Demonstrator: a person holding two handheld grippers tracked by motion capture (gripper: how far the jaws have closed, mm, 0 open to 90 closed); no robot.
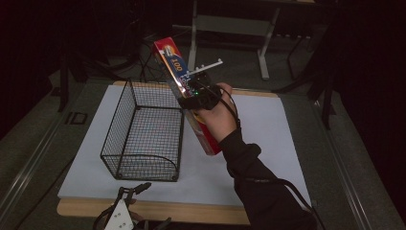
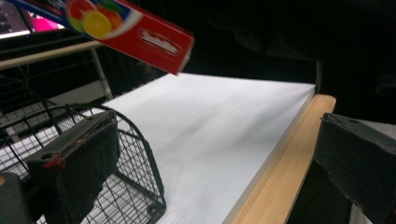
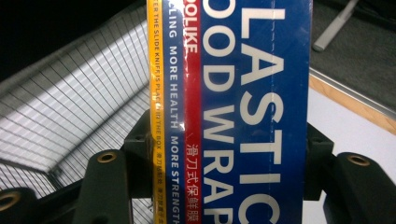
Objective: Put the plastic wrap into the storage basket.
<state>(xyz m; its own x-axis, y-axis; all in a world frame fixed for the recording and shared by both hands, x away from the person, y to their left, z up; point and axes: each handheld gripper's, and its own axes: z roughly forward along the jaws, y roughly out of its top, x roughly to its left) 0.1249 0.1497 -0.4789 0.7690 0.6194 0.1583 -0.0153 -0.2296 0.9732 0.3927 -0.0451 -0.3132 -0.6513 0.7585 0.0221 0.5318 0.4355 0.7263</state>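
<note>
A long red and blue plastic wrap box (image 1: 174, 64) is held tilted in the air, its top leaning away, just right of the black wire basket (image 1: 117, 124). My right gripper (image 1: 190, 99) is shut on its middle. The right gripper view has the box (image 3: 243, 112) upright between the pads of the right gripper (image 3: 229, 158), with the basket (image 3: 70, 102) behind at left. My left gripper (image 1: 134, 190) rests at the table's front edge. In its own view the left gripper (image 2: 219, 140) stands open with nothing between the jaws, and the box end (image 2: 135, 35) hangs above the basket (image 2: 140, 154).
A white sheet (image 1: 268, 134) covers a wooden board (image 1: 158, 208) whose edge shows at the front (image 2: 280, 172). A grey desk frame (image 1: 230, 24) and cables stand on the dark floor behind the table.
</note>
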